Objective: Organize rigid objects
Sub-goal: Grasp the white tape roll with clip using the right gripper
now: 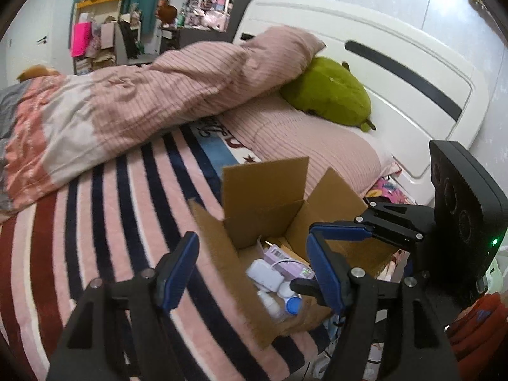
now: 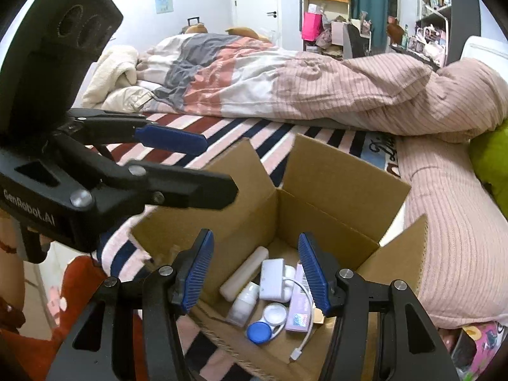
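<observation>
An open cardboard box [image 2: 320, 190] [image 1: 263, 190] stands on the striped bed cover near the bed's edge. Inside lie a white charger with cable [image 2: 273, 277], a cream tube [image 2: 244, 273], a small white bottle [image 2: 243, 304], a blue-and-white contact lens case [image 2: 265, 324] and a pink packet [image 2: 300, 304]. My right gripper [image 2: 254, 266] is open and empty above the box. My left gripper [image 1: 250, 270] is open and empty, over the box's left side. It also shows in the right wrist view [image 2: 209, 165]; the right gripper shows in the left wrist view [image 1: 317, 257].
A pink ribbed duvet [image 2: 349, 85] is heaped across the bed behind the box. A pink pillow [image 1: 311, 146] and a green plush toy [image 1: 330, 95] lie by the white headboard [image 1: 381, 50]. Cluttered shelves [image 2: 428, 16] stand across the room.
</observation>
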`<state>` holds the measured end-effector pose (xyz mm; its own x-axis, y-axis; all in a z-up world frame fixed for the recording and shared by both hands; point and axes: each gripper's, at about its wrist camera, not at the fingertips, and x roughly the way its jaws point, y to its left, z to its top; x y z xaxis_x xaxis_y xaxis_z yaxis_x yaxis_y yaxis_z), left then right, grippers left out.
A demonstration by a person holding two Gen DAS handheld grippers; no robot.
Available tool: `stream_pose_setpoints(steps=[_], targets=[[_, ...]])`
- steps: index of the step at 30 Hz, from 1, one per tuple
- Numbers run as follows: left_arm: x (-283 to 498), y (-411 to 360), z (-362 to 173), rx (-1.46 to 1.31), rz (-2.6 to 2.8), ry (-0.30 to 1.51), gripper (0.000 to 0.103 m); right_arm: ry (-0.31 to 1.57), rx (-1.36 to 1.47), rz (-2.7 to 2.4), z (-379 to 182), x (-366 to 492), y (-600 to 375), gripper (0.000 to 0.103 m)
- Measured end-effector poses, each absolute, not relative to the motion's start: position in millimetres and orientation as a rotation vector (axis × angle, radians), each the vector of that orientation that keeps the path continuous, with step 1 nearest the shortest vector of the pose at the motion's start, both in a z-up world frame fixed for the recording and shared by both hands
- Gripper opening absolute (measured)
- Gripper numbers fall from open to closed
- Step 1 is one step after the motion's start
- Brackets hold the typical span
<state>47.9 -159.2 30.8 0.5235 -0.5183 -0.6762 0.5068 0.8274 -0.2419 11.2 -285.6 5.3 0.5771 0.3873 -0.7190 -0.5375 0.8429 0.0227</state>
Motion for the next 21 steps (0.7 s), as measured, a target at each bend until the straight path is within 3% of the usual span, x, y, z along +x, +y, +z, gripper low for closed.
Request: stream_pose_setpoints(steps=[8, 10, 12, 21], targets=[[29.2, -83.3, 35.9, -0.067, -0.490, 0.757, 0.068, 0.743, -0.236, 0.613, 21.2, 5.2, -232.7, 0.052], [25.3, -59.7, 33.3, -0.084, -0.445, 0.747, 0.076, 0.744, -0.253, 0.634, 20.9, 6.6, -215.4, 0.052], [21.0, -34.0, 28.9, -0.100, -0.397, 0.734, 0.077, 0.748, -0.273, 0.659, 19.4, 8.5, -194.0, 0.052], [19.9, 57.4, -18.5, -0.156, -0.212, 0.781, 0.079, 0.824, -0.323, 0.775, -19.4, 29.7, -95.1, 0.052]])
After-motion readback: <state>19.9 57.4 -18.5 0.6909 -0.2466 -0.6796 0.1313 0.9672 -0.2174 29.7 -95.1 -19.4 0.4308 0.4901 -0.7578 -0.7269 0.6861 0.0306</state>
